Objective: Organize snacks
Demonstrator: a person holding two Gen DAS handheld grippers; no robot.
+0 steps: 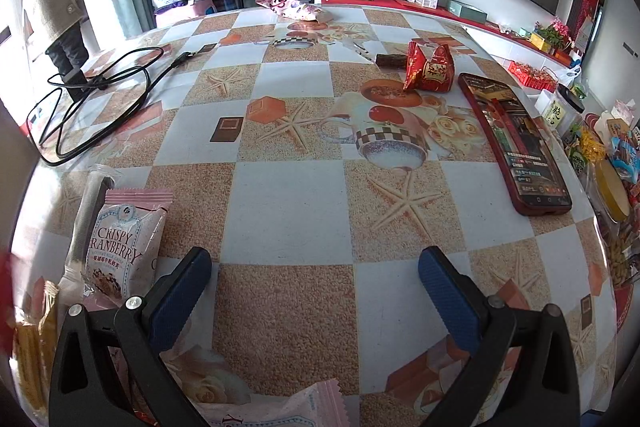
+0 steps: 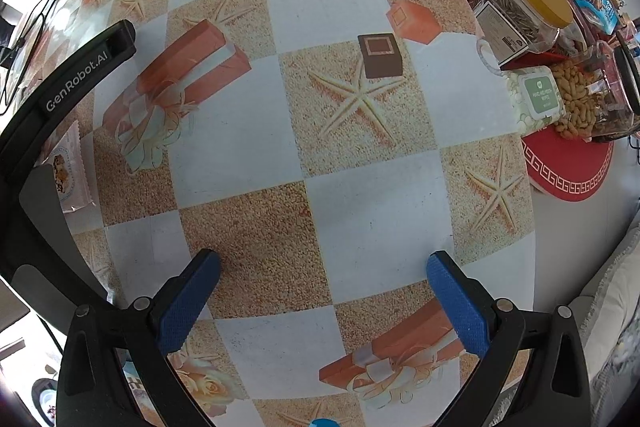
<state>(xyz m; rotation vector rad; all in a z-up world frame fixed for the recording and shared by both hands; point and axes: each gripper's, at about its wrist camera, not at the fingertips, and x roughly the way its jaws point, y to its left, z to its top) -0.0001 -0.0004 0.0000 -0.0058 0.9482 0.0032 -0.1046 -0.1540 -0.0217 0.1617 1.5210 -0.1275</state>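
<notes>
Presently both grippers are held wide apart with nothing between the pads: the left gripper [image 1: 314,297] is angled down over the near part of the table [image 1: 288,211], the right gripper [image 2: 322,301] is pointed straight down at bare tablecloth.

Task items: a pink cranberry snack packet [image 1: 120,247] lies at near left, just beside the left gripper's left finger, partly over a clear tube-like wrapper. A second pink packet [image 1: 276,407] is seen at the near edge, below the jaws. A red snack packet [image 1: 430,67] lies far right of centre, and a floral packet [image 1: 294,9] at the far edge.

Handling, judged: the packets are light, soft film pouches, likely slippery and crushable; a hold across the flat crimped end seam is advised, with mild pressure.

Surroundings: a phone [image 1: 516,143] lies at right, near the red packet, and should be avoided. A black cable [image 1: 100,99] is coiled at far left. Jars and a red tray [image 2: 568,167] crowd the right edge; the tray is possibly the destination, though this cannot be confirmed.
</notes>
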